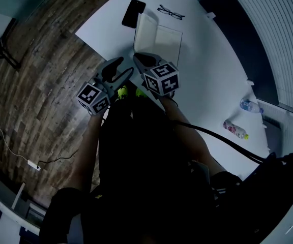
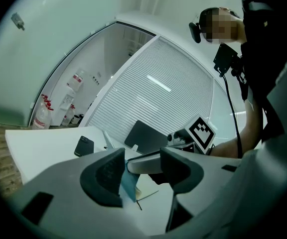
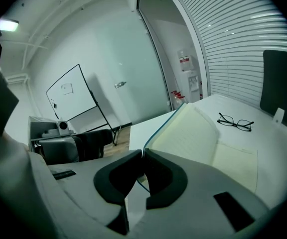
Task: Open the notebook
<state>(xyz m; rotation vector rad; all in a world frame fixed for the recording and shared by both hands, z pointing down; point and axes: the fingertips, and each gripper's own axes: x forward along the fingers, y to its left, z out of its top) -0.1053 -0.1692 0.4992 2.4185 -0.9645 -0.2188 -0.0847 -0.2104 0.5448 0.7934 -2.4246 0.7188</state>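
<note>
The notebook lies on the white table with cream pages showing and its blue-edged left cover raised at a slant. My right gripper is shut on the near edge of that cover. My left gripper hovers just left of it, open, pointing level across the table. In the left gripper view, the blue cover and the right gripper's grey finger show beyond the left gripper's jaws, which touch nothing.
A black phone and a pair of glasses lie beyond the notebook. Two bottles lie at the table's right. A dark chair back stands behind the table. The table's left edge drops to wooden floor.
</note>
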